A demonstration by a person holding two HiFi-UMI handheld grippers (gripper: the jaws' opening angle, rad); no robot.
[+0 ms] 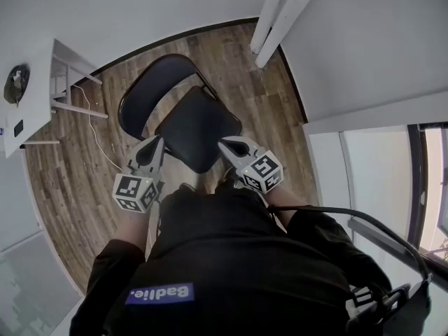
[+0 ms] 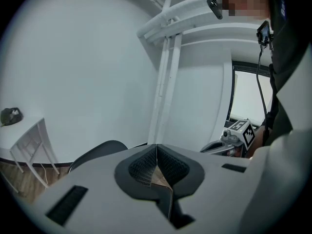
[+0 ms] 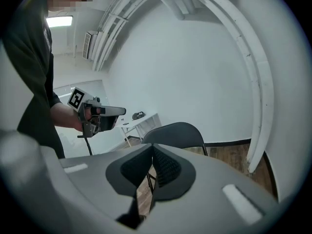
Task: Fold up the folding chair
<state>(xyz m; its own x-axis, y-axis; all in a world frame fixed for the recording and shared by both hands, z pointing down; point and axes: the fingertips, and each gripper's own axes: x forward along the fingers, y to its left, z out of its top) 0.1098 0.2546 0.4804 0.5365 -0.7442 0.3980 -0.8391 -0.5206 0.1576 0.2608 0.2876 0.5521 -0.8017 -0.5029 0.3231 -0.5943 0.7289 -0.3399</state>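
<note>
Dark top (image 1: 231,257) of the person fills the bottom of the head view, as the camera looks steeply down over the chest. At far left a white table (image 1: 31,96) stands by the wall, w/ a thin cable (image 1: 94,135) running from it across the wood floor (image 1: 70,187); both are well apart from the work. Next comes the left gripper (image 1: 157,141), held low just beside the left front corner of the seat (image 1: 199,128). Its jaws are fully together, nothing between the pads, so it holds nothing. I think it is kept closed because the fold needs a push or lift w/ the tip, not a pinch. In the middle the folding chair (image 1: 175,103) stands unfolded on the floor, backrest (image 1: 150,82) away from the person, seat flat, i.e. the task is not yet begun. The right gripper (image 1: 225,145) mirrors the other one at the right front corner of the seat, near it but contact I cannot confirm; its jaws are also pressed together and empty. Both tips point forward and slightly down, approx. symmetric, probably to raise the seat edge evenly from both sides. At right a white post (image 1: 280,12) leans along the wall, clear of the chair.
</note>
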